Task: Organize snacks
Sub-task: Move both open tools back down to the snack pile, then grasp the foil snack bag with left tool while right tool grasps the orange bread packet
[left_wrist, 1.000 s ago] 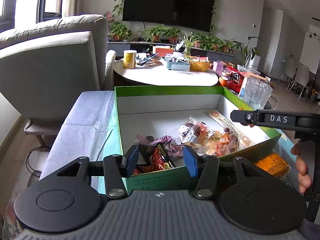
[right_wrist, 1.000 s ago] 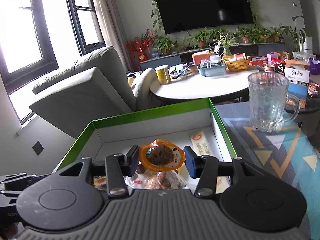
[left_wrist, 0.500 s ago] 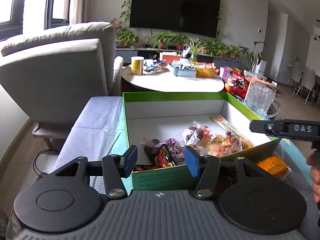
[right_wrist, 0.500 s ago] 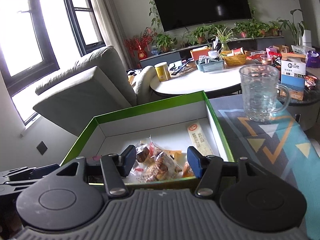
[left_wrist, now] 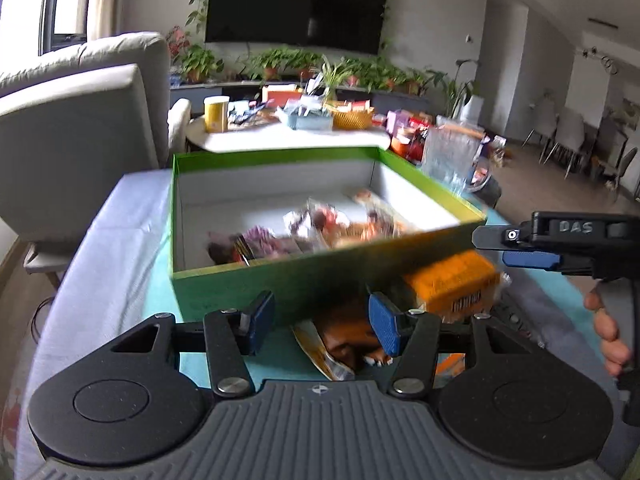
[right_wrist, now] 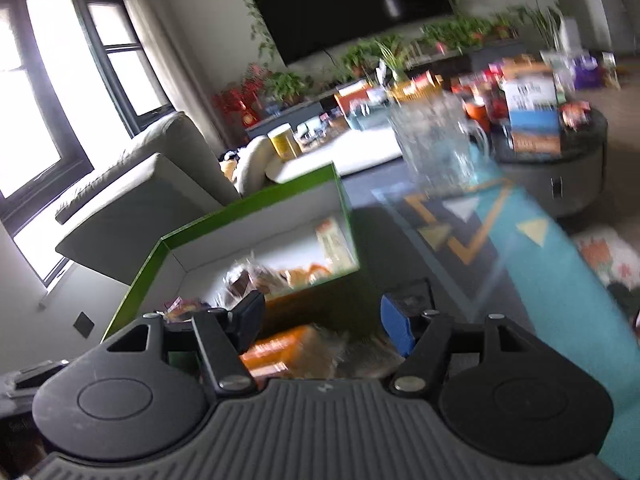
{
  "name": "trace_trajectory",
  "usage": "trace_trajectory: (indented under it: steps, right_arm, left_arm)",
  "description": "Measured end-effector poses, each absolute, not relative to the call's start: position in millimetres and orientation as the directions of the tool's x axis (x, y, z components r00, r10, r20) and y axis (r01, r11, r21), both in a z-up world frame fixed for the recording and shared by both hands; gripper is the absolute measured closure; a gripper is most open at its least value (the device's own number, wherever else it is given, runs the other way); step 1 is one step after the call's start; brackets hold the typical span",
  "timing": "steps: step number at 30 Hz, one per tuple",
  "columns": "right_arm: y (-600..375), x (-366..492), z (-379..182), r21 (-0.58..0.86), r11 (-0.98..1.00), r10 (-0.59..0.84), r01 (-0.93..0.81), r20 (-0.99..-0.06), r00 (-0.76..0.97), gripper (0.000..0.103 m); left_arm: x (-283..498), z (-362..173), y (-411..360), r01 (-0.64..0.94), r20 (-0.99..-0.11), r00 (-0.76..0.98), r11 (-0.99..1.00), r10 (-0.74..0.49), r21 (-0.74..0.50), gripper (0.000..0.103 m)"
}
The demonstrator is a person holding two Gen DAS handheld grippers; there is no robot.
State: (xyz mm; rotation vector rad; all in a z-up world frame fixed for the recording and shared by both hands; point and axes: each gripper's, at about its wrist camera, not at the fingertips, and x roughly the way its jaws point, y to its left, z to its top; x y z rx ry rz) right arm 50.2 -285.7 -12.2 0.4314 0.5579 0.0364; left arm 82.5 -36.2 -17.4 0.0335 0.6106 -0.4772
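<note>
Both grippers, left [left_wrist: 316,322] and right [right_wrist: 322,320], gape wide, empty, near the green cardboard box [left_wrist: 280,276] holding blurred wrapped snacks [left_wrist: 320,228].

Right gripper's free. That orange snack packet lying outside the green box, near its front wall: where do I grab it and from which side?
Judging from both blurred views, take the orange packet across its narrow width near the middle, coming down from above on the side away from the green box. It lies flat, close to the box wall, so a sideways approach looks blocked. The right gripper is open, with the packet just ahead of it.
</note>
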Motion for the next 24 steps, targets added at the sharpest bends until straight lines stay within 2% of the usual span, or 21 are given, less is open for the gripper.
trace_trajectory:
  steps: [4, 12, 21, 23, 24]
  right_arm:
    - [-279, 50, -19, 0.451, 0.891, 0.223, 0.049, -0.528, 0.819, 0.055]
    - [-254, 37, -16, 0.349, 0.937, 0.206, -0.016, -0.516, 0.832, 0.055]
    - [-257, 38, -20, 0.356, 0.935, 0.196, 0.008, -0.533, 0.823, 0.055]
    - [-254, 39, -20, 0.351, 0.936, 0.2, 0.0, -0.533, 0.822, 0.055]
    - [-252, 40, -20, 0.348, 0.938, 0.203, -0.005, -0.534, 0.821, 0.055]
  left_arm:
    - [86, -28, -49, 0.433, -0.588, 0.699, 0.895, -0.407, -0.104, 0.053]
    - [90, -38, -55, 0.408, -0.605, 0.693, 0.906, -0.391, -0.117, 0.05]
    - [105, -52, -49, 0.384, -0.641, 0.618, 0.886, -0.456, -0.259, 0.038]
    - [103, -52, -50, 0.402, -0.632, 0.622, 0.881, -0.462, -0.248, 0.039]
    - [102, -52, -50, 0.415, -0.626, 0.619, 0.874, -0.474, -0.252, 0.048]
